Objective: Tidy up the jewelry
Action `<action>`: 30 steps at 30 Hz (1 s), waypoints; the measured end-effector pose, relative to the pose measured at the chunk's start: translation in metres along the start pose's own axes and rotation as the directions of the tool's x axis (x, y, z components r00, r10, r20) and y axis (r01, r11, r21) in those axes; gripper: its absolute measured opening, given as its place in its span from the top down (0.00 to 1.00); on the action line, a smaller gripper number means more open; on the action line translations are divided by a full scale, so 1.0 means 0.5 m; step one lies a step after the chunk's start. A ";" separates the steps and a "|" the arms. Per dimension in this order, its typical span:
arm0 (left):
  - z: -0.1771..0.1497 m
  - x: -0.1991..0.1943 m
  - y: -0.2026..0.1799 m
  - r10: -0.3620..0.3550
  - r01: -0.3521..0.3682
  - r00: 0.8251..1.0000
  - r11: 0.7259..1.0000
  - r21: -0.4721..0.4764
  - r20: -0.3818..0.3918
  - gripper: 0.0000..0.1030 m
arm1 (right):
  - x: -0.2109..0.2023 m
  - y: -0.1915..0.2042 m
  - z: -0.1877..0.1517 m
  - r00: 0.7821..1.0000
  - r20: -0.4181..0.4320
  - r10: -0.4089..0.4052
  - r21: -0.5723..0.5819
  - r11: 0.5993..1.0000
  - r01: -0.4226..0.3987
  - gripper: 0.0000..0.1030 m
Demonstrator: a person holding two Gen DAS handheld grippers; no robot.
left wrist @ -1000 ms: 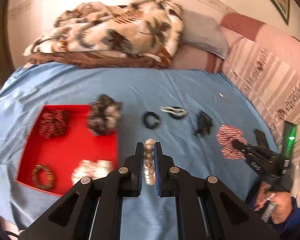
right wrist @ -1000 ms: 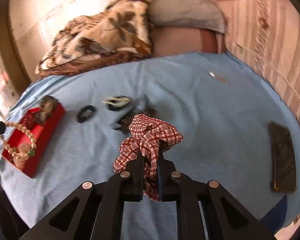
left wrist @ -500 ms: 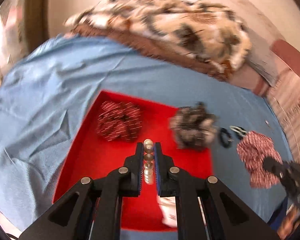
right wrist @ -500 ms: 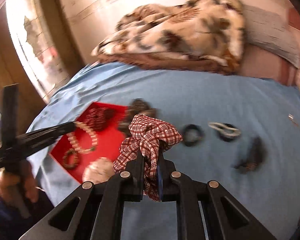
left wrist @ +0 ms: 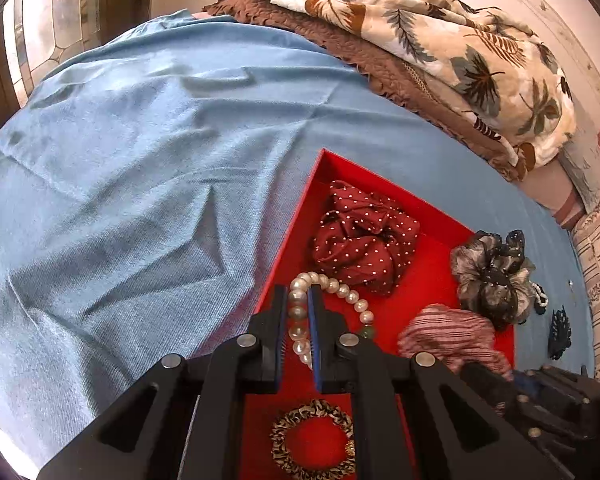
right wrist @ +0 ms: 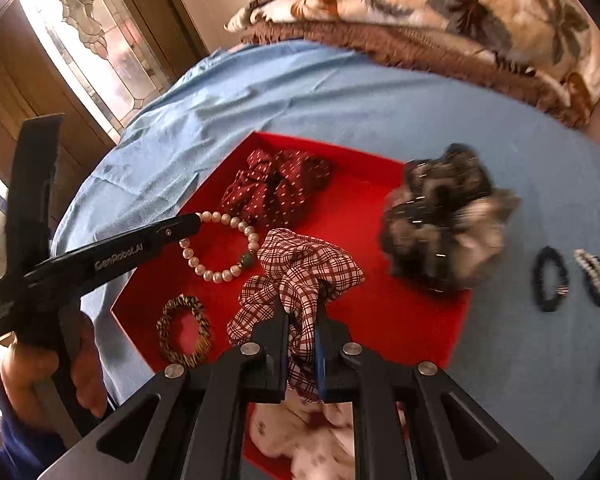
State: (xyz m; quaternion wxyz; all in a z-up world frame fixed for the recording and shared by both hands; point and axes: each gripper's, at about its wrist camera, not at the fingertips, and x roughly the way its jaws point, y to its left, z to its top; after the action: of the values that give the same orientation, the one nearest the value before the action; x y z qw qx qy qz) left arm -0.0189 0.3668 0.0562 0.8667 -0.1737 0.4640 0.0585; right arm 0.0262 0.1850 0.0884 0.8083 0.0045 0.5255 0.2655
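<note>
Pearls (left wrist: 298, 314), a light, stiff-beaded, slippery bracelet, hang clamped in the left gripper (left wrist: 298, 308) over the tray's (right wrist: 428, 332) left edge; best held across a few beads; the right gripper (right wrist: 302, 322) is clamped on a soft, light plaid scrunchie (right wrist: 304, 264) above the tray's near side; inside lie a dotted scrunchie (left wrist: 362, 236), a leopard band (right wrist: 184, 330) and pale cloth (right wrist: 312, 440); a grey scrunchie (right wrist: 444, 220) overlaps its right rim.

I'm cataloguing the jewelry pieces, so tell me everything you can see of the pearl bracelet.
The pearl bracelet is a closed loop of round, glossy cream beads with one dark green bead. The left gripper is shut on one side of it, and the rest hangs over the red tray, near the dotted maroon scrunchie.
</note>
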 end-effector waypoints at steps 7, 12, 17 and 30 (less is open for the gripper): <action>-0.011 -0.047 -0.017 0.017 -0.024 0.994 0.998 0.058 0.107 0.65 | 0.011 0.026 -0.002 1.000 -0.013 0.029 -0.016 0.999 -0.029 0.70; -0.016 -0.077 -0.012 -0.017 0.009 0.986 0.999 0.048 0.163 0.59 | -0.043 0.004 -0.002 0.999 0.039 -0.035 -0.030 0.999 0.037 0.63; -0.017 -0.092 -0.009 -0.035 0.029 0.979 0.999 0.032 0.199 0.59 | -0.074 -0.039 0.022 0.973 0.104 -0.204 -0.028 0.978 0.208 0.63; -0.024 -0.078 -0.039 -0.051 0.038 0.983 0.997 0.074 0.179 0.58 | 0.030 -0.073 0.118 0.975 0.042 -0.218 -0.059 0.974 0.220 0.71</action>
State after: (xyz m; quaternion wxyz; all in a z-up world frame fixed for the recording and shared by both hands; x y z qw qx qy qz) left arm -0.0450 0.3468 0.0871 0.9118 -0.1475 0.3814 0.0384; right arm 0.0964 0.1762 0.0914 0.8415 -0.0744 0.4999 0.1909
